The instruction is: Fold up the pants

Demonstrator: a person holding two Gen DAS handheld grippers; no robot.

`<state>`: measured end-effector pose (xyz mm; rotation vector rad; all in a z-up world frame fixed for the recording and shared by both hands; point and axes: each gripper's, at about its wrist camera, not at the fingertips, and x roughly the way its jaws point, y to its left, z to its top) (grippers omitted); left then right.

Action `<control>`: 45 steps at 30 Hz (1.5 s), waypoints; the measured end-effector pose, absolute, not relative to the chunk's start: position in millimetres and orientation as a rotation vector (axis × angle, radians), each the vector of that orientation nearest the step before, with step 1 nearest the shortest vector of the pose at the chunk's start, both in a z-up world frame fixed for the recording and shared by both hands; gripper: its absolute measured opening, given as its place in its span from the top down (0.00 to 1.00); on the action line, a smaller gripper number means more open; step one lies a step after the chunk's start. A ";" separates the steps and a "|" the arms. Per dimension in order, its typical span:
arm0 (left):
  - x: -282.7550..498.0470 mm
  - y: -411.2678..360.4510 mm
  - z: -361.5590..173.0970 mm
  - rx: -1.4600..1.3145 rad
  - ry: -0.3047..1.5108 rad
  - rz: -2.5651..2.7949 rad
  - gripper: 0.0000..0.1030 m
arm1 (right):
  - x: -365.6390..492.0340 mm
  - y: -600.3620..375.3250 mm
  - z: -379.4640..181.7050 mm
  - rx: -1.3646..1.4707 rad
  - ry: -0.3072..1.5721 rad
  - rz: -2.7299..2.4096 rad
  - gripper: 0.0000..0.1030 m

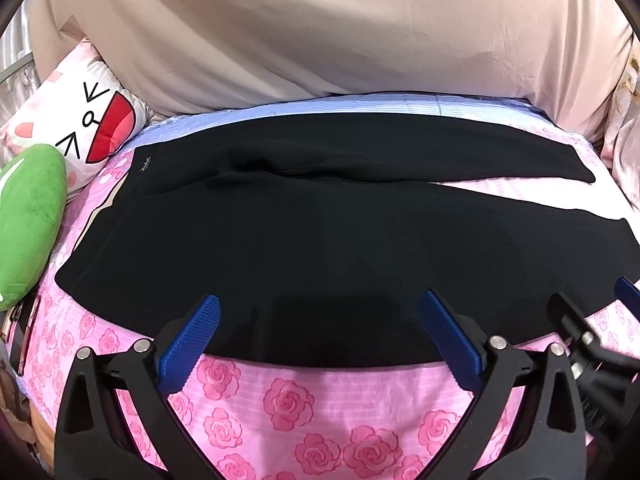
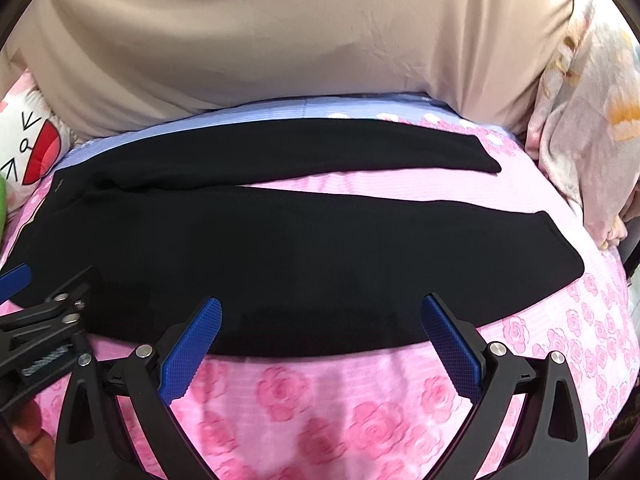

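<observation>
Black pants [image 1: 304, 232] lie flat across a pink rose-print bed cover [image 1: 288, 404], waistband at the left, both legs running right with a narrow gap between them. They show the same way in the right wrist view [image 2: 280, 248]. My left gripper [image 1: 320, 312] is open with its blue pads just over the near edge of the pants, toward the waist end. My right gripper [image 2: 320, 316] is open over the near leg's edge. Each gripper shows at the edge of the other's view: the right one [image 1: 592, 332], the left one [image 2: 36, 304].
A white cartoon-face pillow [image 1: 80, 120] and a green plush [image 1: 28, 220] lie at the left beside the waistband. A beige cover [image 1: 320, 32] rises behind the bed. A floral blanket [image 2: 588, 120] is heaped at the right. The cover's blue strip [image 1: 280, 106] lies behind the pants.
</observation>
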<state>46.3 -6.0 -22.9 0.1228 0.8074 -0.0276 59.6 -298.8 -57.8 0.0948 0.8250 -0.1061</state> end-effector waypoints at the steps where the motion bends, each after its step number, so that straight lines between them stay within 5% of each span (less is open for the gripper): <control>1: 48.3 -6.3 -23.5 0.125 0.809 -0.027 0.05 | 64.7 -307.2 -58.8 0.100 0.830 -0.098 0.05; 15: 127.7 62.3 -21.6 0.083 0.796 0.147 0.04 | 278.1 -552.3 -73.3 0.197 0.918 -0.092 0.05; 25: 224.9 169.9 -3.5 -0.009 0.791 0.314 0.05 | 372.0 -585.8 -110.3 0.210 0.982 -0.105 0.13; 26: 240.0 181.4 -2.4 -0.009 0.789 0.328 0.04 | 372.5 -583.5 -108.6 0.206 0.961 -0.100 0.26; 27: 253.5 191.4 -1.6 -0.007 0.786 0.361 0.04 | 371.8 -582.4 -106.1 0.209 0.943 -0.091 0.53; 29: 289.1 217.0 -1.4 -0.012 0.777 0.417 0.05 | 370.4 -583.3 -102.1 0.266 0.937 -0.025 0.87; 37: 406.4 306.9 -53.1 -0.302 0.974 0.458 0.06 | 344.2 -567.1 -69.2 0.247 0.859 -0.047 0.88; 38: 413.5 312.0 -61.6 -0.313 0.996 0.463 0.15 | 339.7 -566.3 -64.7 0.243 0.852 -0.052 0.88; 39: 417.7 314.2 -67.4 -0.310 1.013 0.455 0.39 | 335.3 -565.8 -61.2 0.235 0.850 -0.061 0.88; 40: 421.6 314.8 -72.3 -0.310 1.022 0.410 0.45 | 331.7 -565.1 -58.5 0.228 0.850 -0.070 0.88; 42: 418.7 309.6 -63.9 -0.294 0.994 0.368 0.78 | 325.4 -565.2 -54.1 0.223 0.847 -0.082 0.88; 45: 393.7 286.5 -30.2 -0.239 0.923 0.314 0.79 | 310.4 -561.8 -44.9 0.221 0.823 -0.092 0.88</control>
